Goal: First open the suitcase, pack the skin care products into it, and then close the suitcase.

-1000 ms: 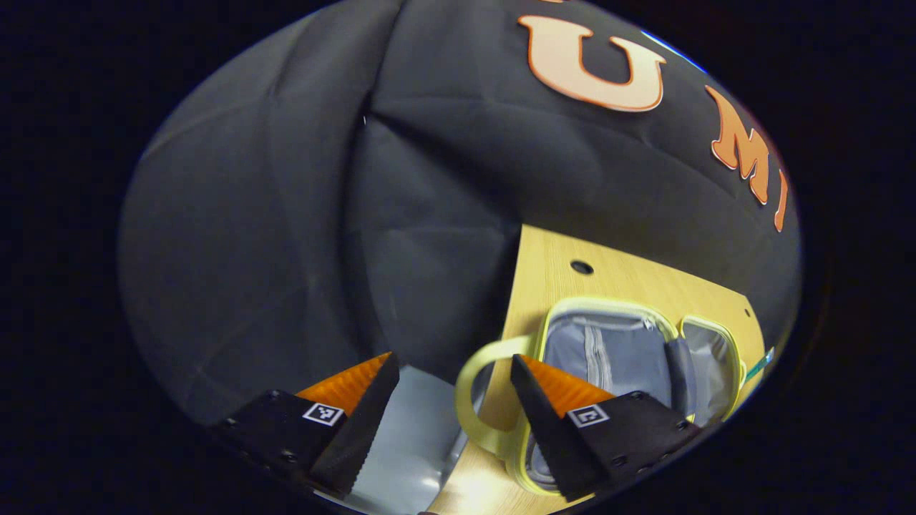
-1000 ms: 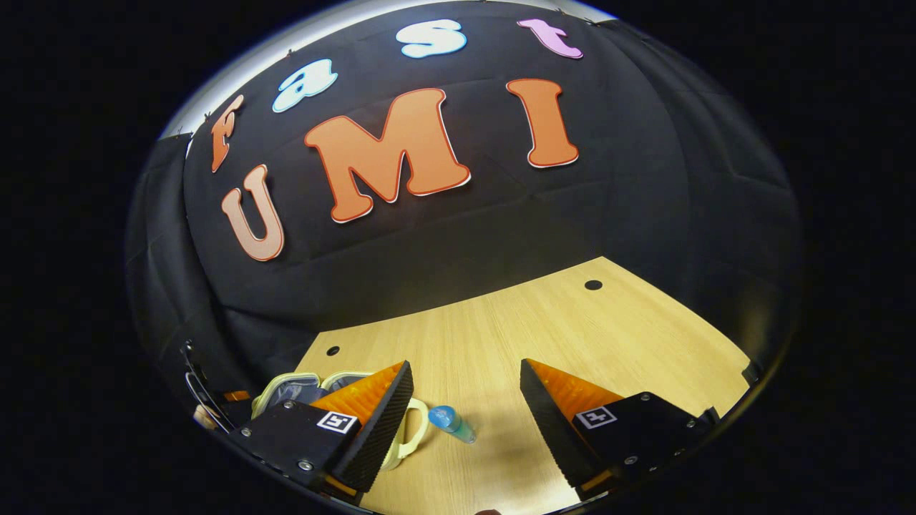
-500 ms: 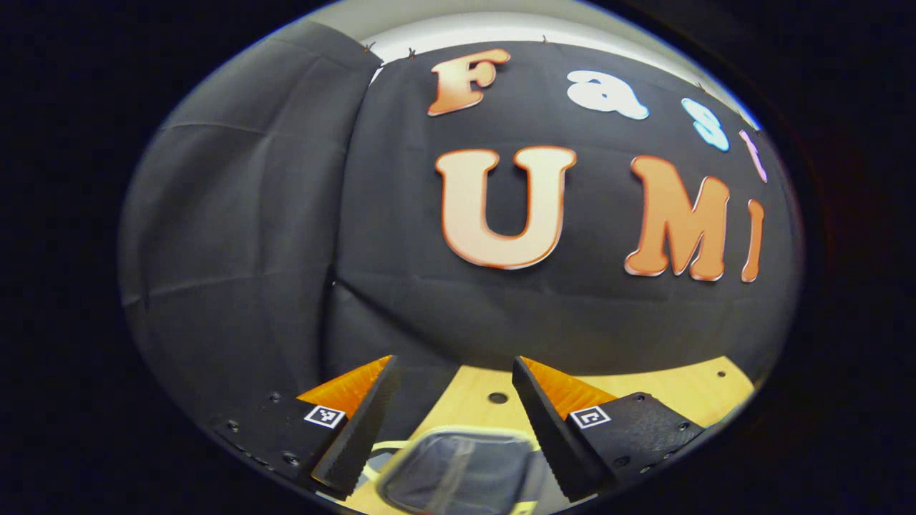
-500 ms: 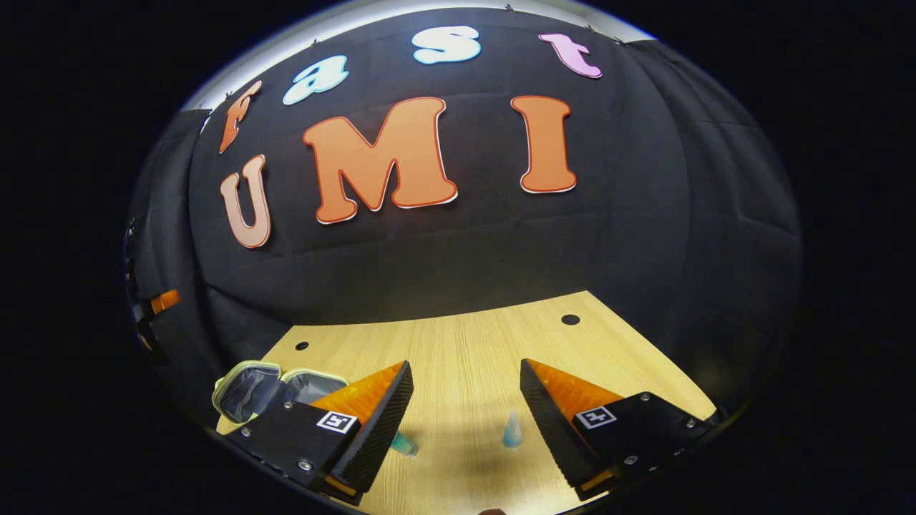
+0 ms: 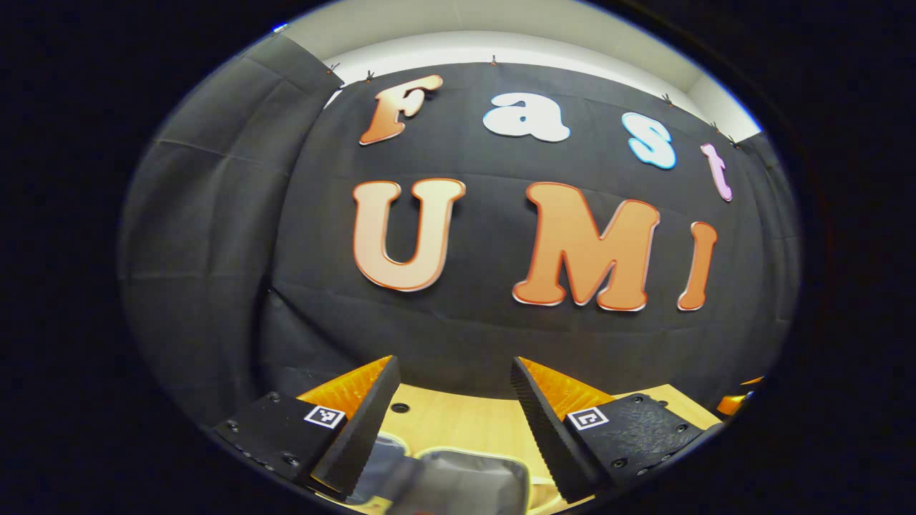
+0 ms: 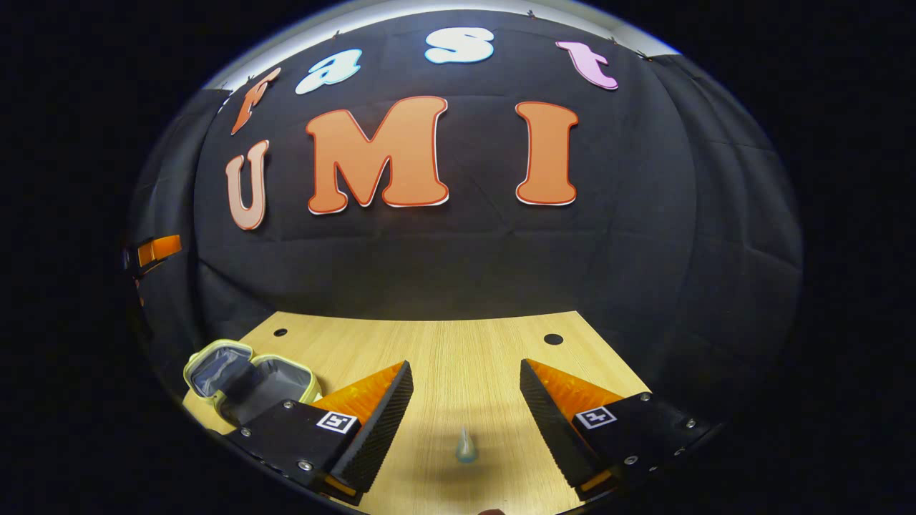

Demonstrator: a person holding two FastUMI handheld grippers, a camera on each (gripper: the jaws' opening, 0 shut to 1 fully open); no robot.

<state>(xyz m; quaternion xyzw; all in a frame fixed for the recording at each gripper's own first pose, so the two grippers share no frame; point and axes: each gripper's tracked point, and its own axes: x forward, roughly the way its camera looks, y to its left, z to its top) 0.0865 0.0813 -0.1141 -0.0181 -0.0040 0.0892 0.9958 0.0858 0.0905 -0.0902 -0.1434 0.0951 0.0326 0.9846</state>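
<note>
A small pale-yellow suitcase (image 6: 247, 379) with a grey lining lies open on the wooden table (image 6: 465, 350) at the left of the right gripper view. Its grey inside (image 5: 458, 486) also shows blurred just below the left gripper (image 5: 454, 415), which is open and holds nothing. A small translucent blue skin care bottle (image 6: 466, 447) lies on the table between the fingers of the right gripper (image 6: 465, 418), pointing toward the camera. The right gripper is open and does not touch the bottle. The other gripper (image 6: 154, 250) shows far off at the left edge of the right gripper view.
Round holes (image 6: 553, 339) pierce the table near its back edge. Black cloth walls close the booth behind and on both sides. Bare table surface lies to the right of the bottle.
The left gripper has swung right and tilted up, so the suitcase sank to the bottom of its view. The right gripper has swung right; the bottle now lies between its fingers.
</note>
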